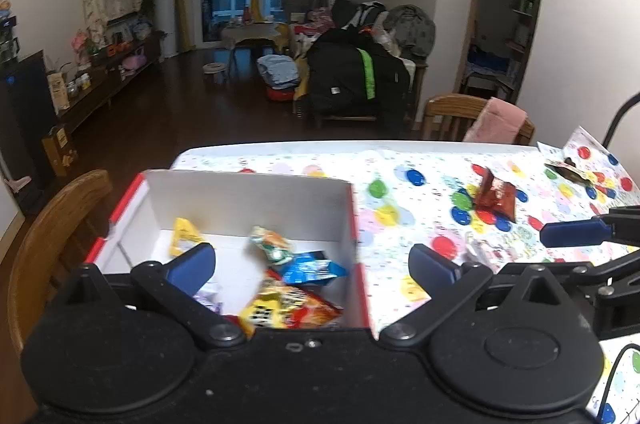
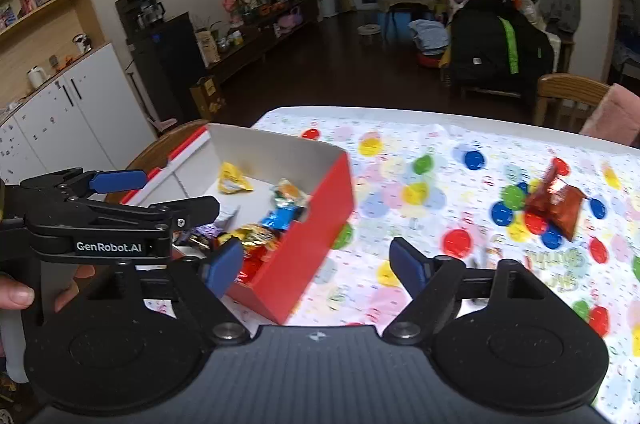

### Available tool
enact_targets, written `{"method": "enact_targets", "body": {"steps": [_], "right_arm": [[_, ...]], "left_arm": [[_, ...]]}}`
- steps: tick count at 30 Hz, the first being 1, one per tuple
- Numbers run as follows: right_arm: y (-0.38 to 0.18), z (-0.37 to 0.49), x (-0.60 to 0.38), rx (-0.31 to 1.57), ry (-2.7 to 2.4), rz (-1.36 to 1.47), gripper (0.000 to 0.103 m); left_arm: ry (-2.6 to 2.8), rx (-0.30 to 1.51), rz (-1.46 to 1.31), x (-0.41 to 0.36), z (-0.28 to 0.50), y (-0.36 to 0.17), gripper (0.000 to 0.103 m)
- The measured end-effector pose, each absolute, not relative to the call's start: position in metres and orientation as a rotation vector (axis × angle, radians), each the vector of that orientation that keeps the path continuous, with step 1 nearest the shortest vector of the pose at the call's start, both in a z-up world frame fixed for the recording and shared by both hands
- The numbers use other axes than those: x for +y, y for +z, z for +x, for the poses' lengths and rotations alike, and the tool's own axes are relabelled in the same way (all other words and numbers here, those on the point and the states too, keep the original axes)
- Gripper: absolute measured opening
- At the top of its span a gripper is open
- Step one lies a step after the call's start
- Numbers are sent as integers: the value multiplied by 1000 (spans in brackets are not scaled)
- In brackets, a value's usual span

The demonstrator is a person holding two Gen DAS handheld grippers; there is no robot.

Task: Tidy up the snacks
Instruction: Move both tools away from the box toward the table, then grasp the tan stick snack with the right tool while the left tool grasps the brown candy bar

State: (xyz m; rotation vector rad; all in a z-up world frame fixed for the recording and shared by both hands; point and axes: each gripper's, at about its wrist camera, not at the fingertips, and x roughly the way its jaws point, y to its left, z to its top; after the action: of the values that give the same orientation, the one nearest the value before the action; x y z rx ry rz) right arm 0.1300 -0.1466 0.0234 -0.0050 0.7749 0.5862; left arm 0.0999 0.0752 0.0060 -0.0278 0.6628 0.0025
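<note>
Left hand-held gripper (image 1: 311, 266): released, empty, poised over red box (image 2: 304, 252), for dropping.
Right hand-held gripper (image 2: 316, 264): released, empty, beside box.
Box: near left edge of surface (image 2: 400, 128), collecting snacks (image 1: 288, 308).
Brown snack packet (image 2: 556, 204): farther, toward right edge, unsorted.

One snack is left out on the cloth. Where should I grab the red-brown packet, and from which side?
Grip the red-brown packet at its raised upper end, which stands off the tablecloth. Probably come from above with the open right gripper; it looks closer.
</note>
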Motion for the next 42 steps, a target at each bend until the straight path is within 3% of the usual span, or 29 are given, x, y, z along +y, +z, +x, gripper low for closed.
{"method": "enact_targets", "body": {"steps": [16, 30, 33, 38, 42], "right_arm": [[-41, 95, -247, 825, 541, -102, 83], [-104, 94, -254, 930, 611, -186, 83], [-112, 97, -250, 940, 631, -212, 83], [-127, 107, -242, 962, 668, -262, 66], [-136, 111, -236, 976, 709, -299, 59]], "left_arm": [[-96, 719, 3, -11, 124, -23, 103], [-135, 856, 84, -62, 166, -85, 102], [-156, 880, 104, -69, 176, -96, 98], [-178, 904, 113, -74, 196, -113, 86], [-205, 923, 150, -79, 212, -125, 80]]}}
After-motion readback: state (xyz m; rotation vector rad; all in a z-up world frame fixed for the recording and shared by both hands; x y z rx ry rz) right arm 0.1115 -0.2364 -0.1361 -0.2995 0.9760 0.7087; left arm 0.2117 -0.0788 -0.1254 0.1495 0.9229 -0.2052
